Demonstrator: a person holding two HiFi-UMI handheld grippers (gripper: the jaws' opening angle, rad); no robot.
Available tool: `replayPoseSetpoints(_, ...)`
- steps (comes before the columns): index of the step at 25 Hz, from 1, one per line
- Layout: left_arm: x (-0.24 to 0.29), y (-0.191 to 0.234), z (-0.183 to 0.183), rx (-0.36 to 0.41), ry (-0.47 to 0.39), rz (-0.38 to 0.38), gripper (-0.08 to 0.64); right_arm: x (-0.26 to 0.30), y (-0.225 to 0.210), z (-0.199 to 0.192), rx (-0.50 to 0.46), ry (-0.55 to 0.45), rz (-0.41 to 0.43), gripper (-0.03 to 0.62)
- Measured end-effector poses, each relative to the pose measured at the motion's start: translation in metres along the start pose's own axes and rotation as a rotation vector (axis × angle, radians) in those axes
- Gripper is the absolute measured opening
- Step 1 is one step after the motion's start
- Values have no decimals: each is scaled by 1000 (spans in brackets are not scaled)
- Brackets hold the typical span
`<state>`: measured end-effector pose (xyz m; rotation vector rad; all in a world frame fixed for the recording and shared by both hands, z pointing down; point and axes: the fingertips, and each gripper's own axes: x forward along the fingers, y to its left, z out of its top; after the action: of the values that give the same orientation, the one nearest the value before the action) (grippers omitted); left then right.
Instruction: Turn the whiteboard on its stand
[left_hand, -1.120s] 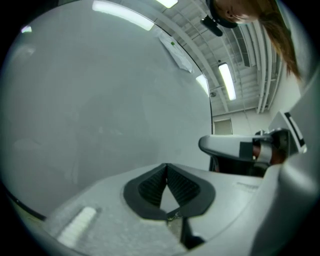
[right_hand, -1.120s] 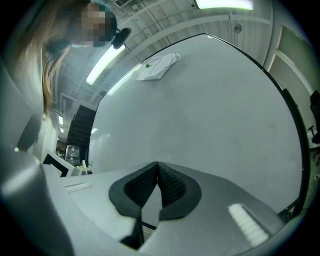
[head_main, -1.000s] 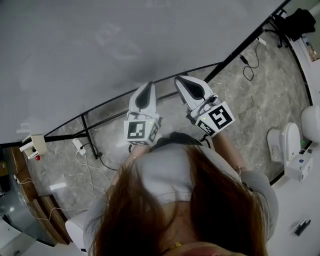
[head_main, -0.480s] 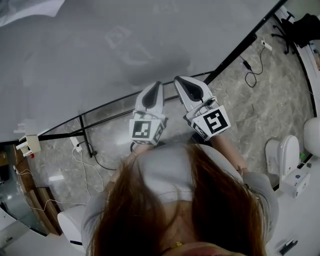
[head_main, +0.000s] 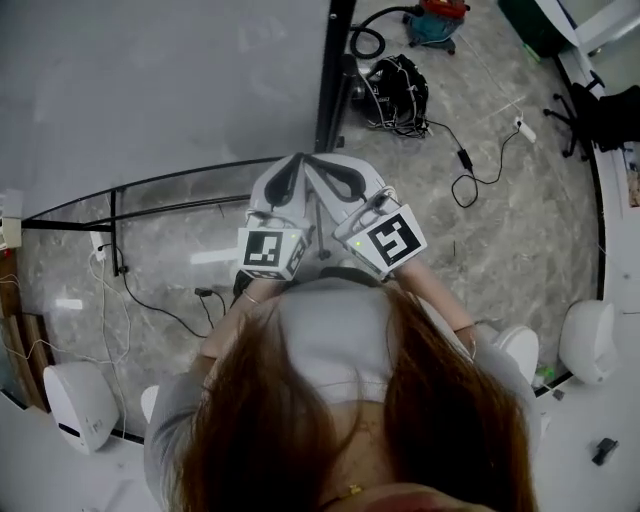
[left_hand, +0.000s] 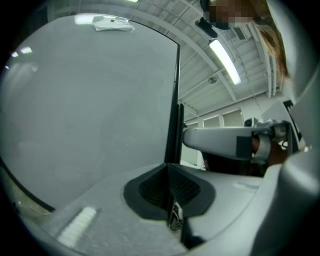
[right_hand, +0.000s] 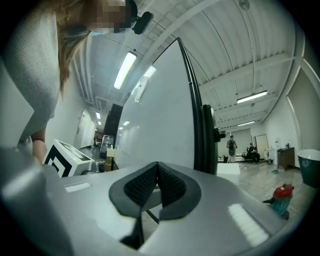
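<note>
The whiteboard is a large grey panel filling the upper left of the head view. Its black side edge runs down to just ahead of both grippers. The black stand rails cross the floor beneath it. My left gripper and right gripper point level, tips side by side at that edge; whether they touch it I cannot tell. In the left gripper view the left gripper is shut, pads together, under the board's edge. The right gripper is shut too, beside the black post.
A black bag with cables and a red and teal machine lie on the floor past the board's edge. A cable trails right. White rounded units stand on both sides. A black chair is far right.
The board's black side edge, earlier slanting away at the upper right, now stands straight ahead of the grippers. Both grippers have moved sideways and their tips have drawn together. New floor clutter shows.
</note>
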<state>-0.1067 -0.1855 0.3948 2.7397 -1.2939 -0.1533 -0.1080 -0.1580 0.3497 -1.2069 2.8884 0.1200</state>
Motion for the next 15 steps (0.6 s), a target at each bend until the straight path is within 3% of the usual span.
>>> replayPoseSetpoints(3, 10, -14, 10, 7, -3, 51, 2, -16, -19, 17, 43, -38, 28, 3)
replayPoseSetpoints(6, 16, -17, 16, 17, -3, 52, 2, -20, -39, 38, 58, -96, 40, 3)
replayPoseSetpoints(11, 21, -11, 15, 7, 2, 63, 2, -18, -66, 93, 3, -159, 122, 3)
replayPoseSetpoints(15, 22, -11, 17, 10, 3, 75, 2, -10, -84, 127, -76, -149, 206, 3)
